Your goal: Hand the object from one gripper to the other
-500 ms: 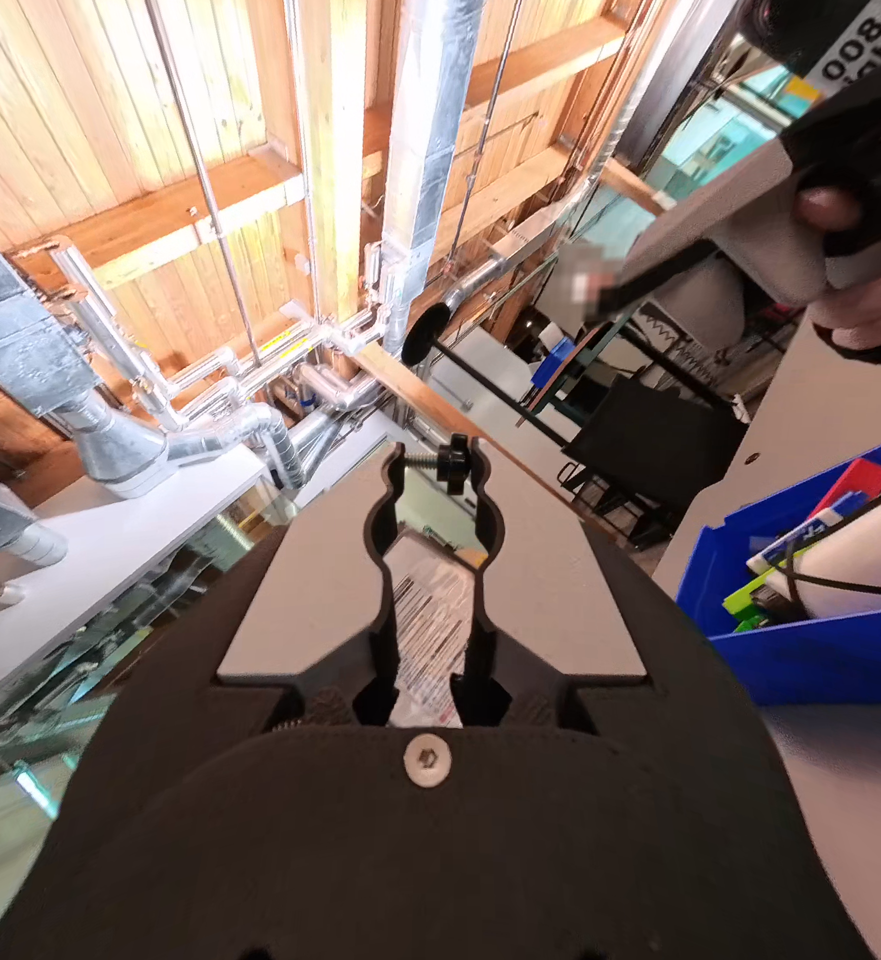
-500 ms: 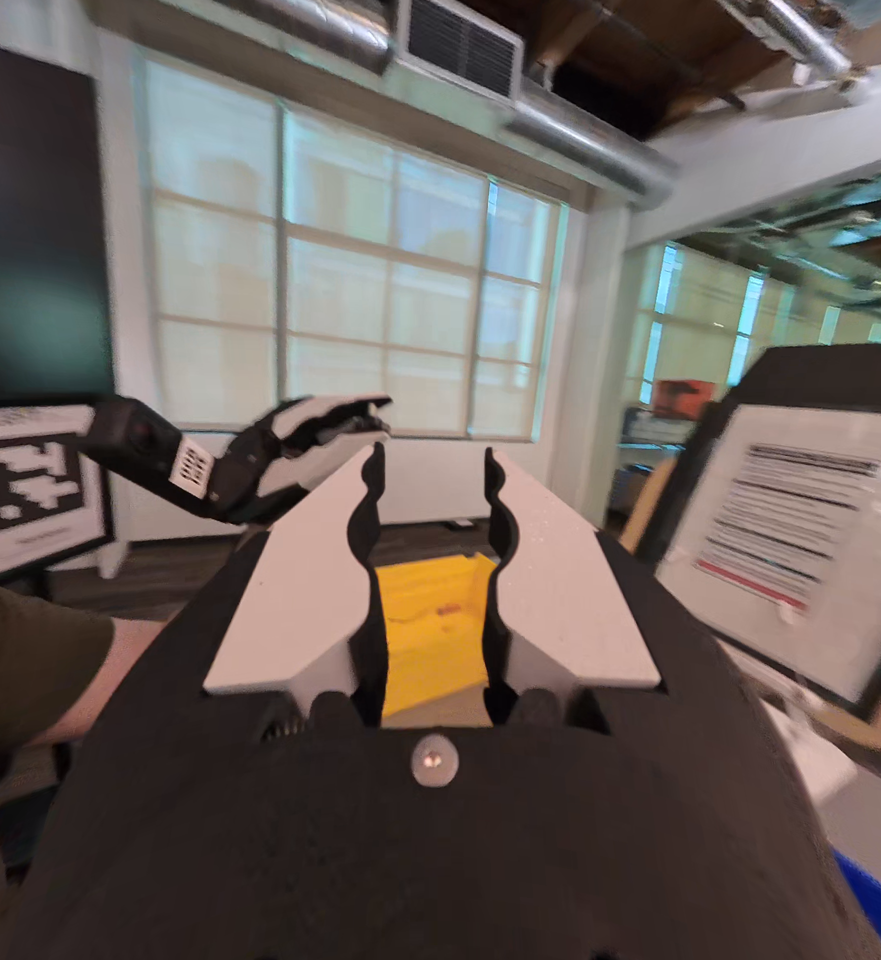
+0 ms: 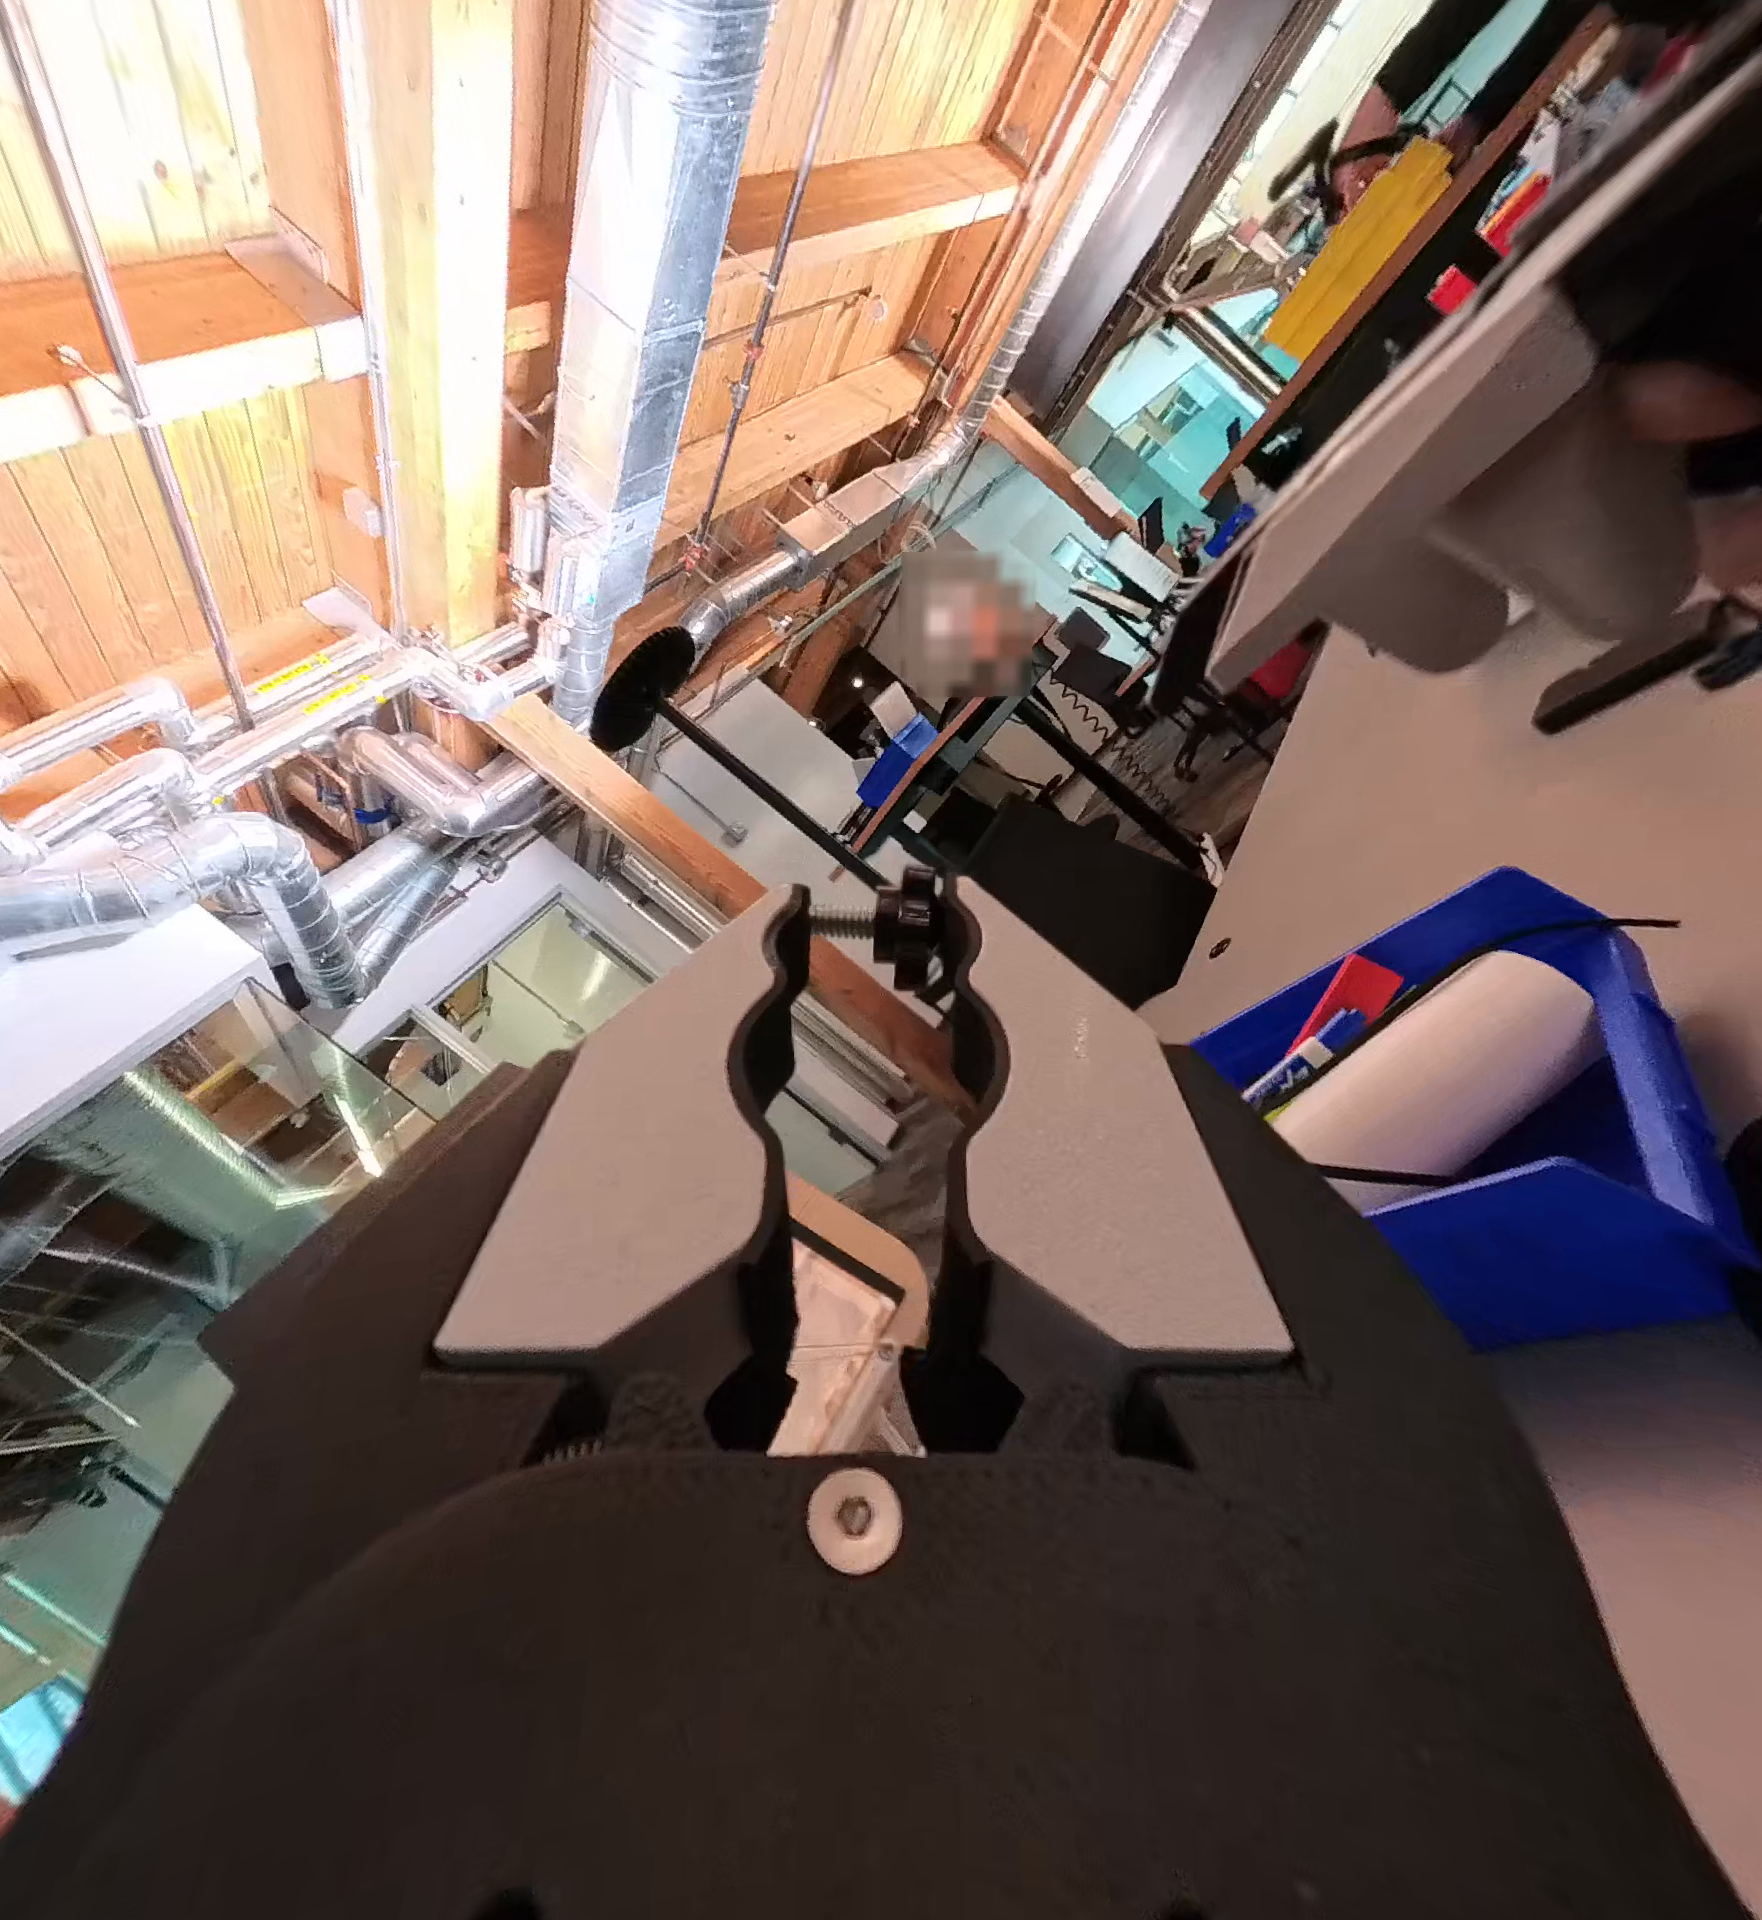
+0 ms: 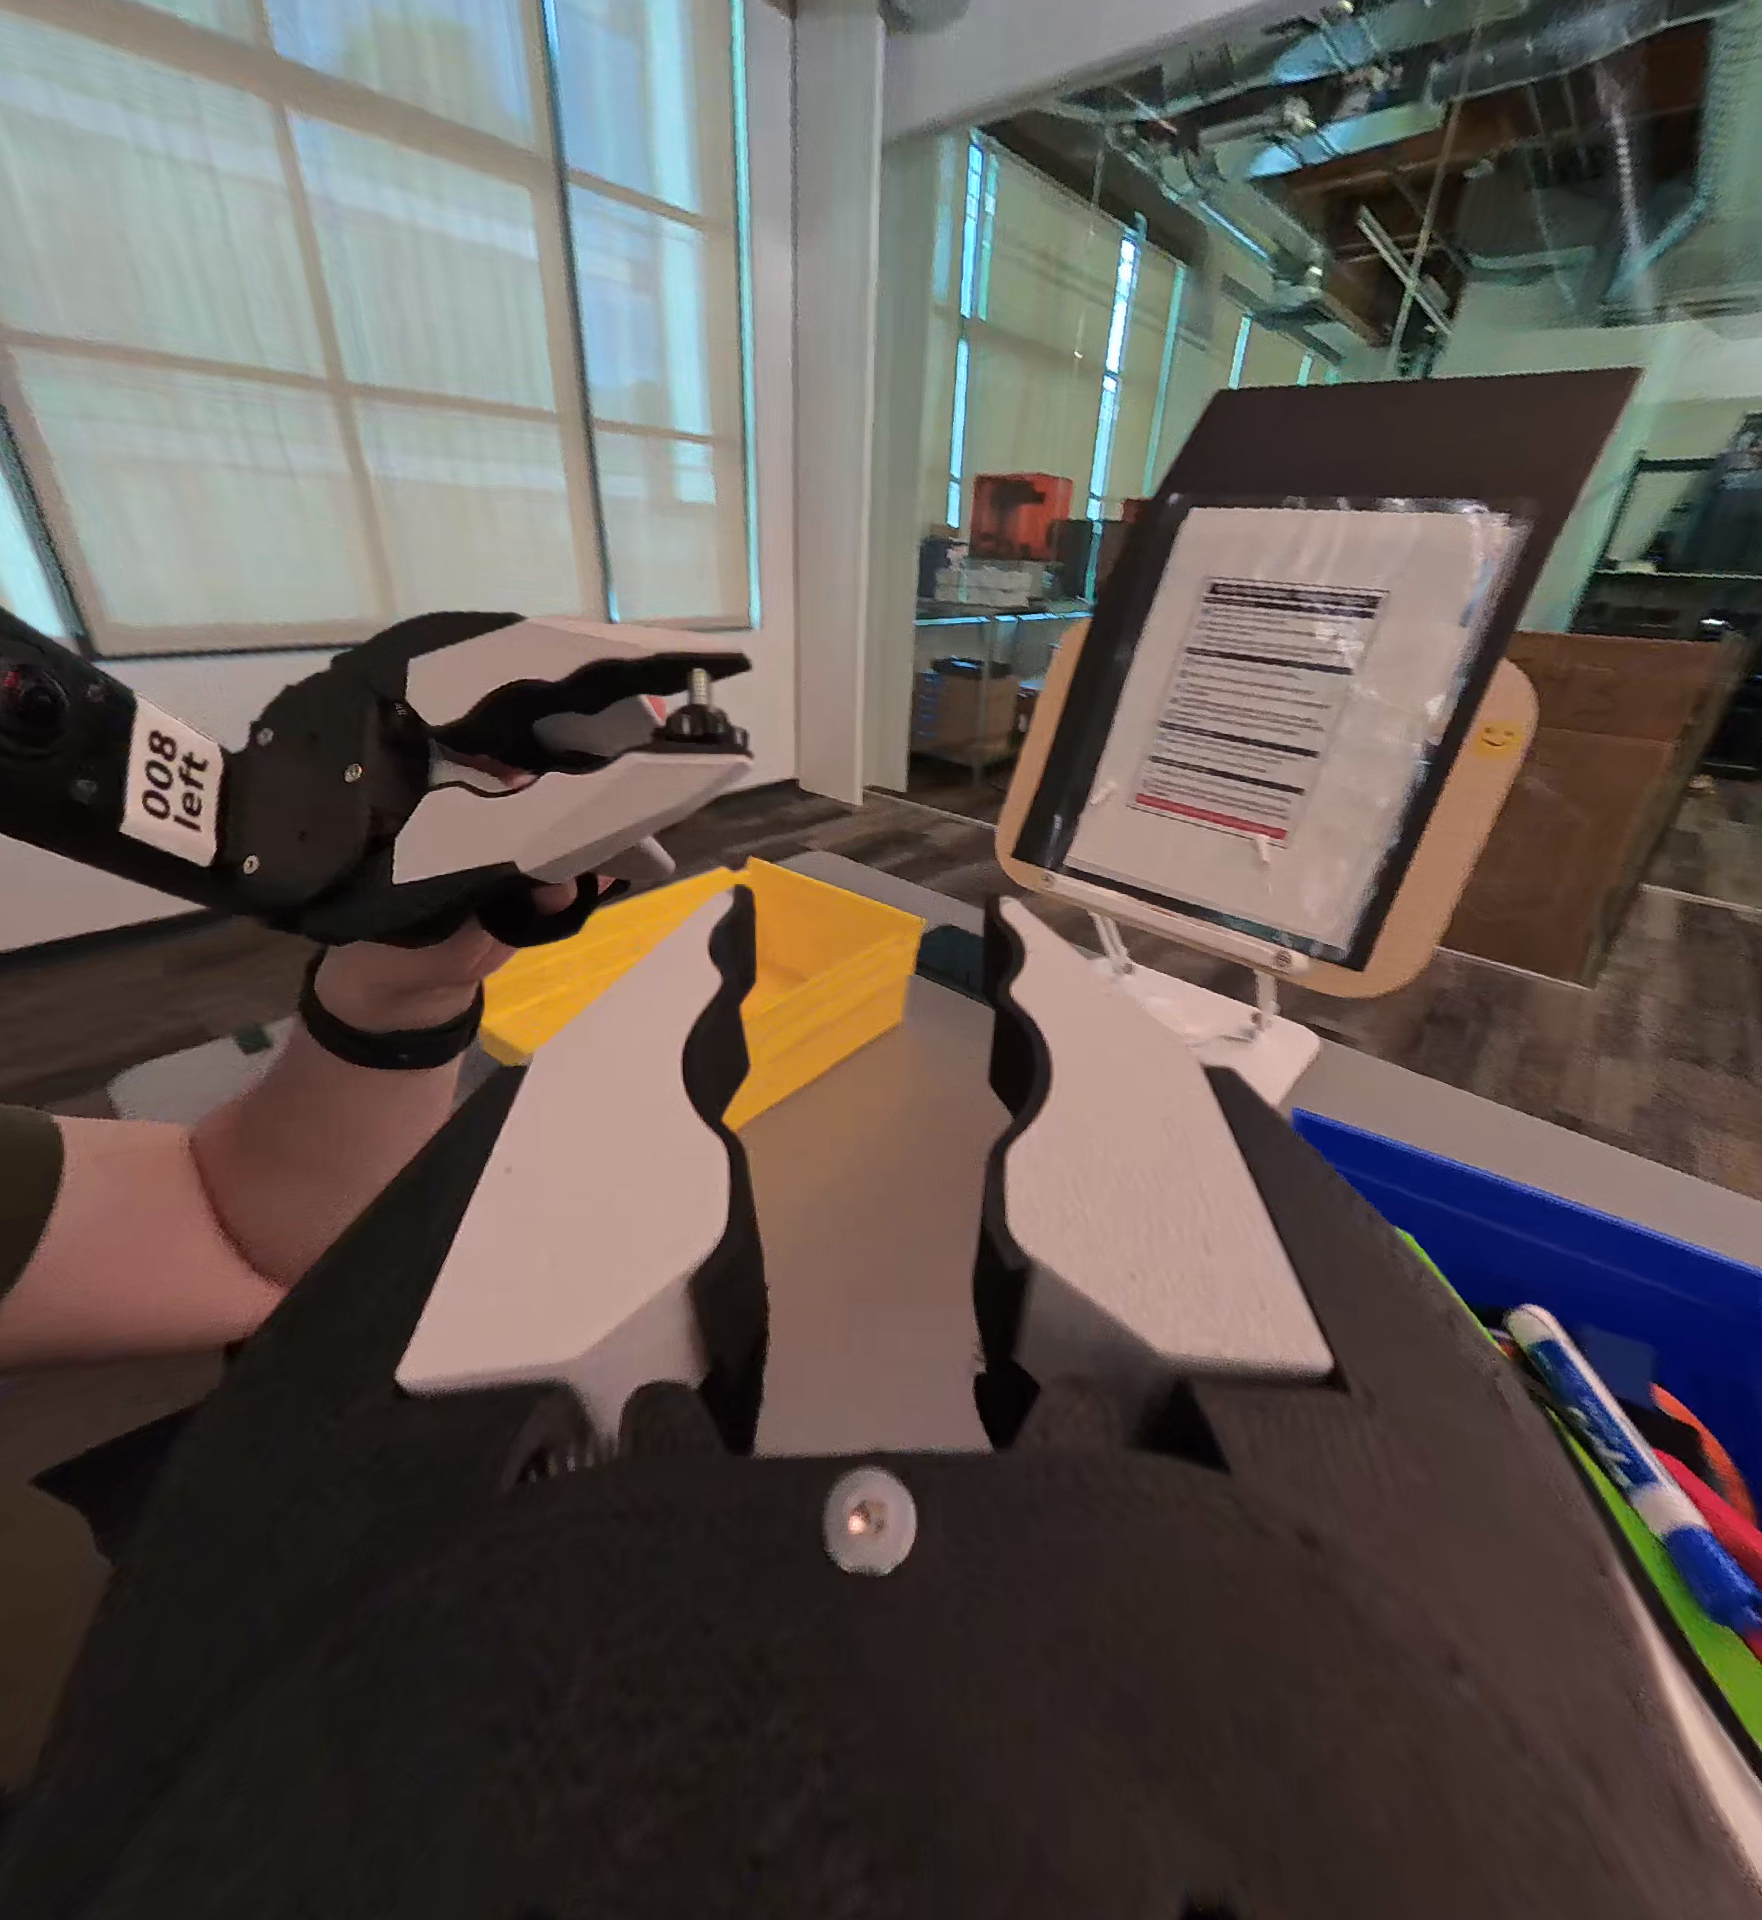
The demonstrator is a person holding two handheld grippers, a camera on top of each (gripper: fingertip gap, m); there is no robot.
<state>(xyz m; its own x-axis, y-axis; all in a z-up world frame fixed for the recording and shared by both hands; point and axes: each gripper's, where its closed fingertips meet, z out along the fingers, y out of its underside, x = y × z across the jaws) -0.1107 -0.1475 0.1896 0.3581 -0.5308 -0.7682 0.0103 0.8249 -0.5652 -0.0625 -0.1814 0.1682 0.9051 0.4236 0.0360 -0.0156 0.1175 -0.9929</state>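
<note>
Above the yellow bin [image 4: 835, 977], left gripper [image 4: 721, 707] level, fingers pinching a knob screw [image 3: 898, 925], right gripper [image 4: 866, 925] fingers spread

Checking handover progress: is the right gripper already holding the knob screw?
No, the right gripper is open and empty; the knob screw sits clamped at the left gripper tips.

White sticker [image 4: 173, 780] with black characters on the left tool's handle, left of frame, just behind the tool body. Printed sheet [image 4: 1272, 717] under clear plastic on a tilted black board, far right on the bench: dark heading bars, lines of small print, red bar at bottom, too blurred to read. Blue-capped marker [image 4: 1625, 1455] in the blue bin [image 4: 1542, 1247], near right, carries a printed brand mark.
</note>
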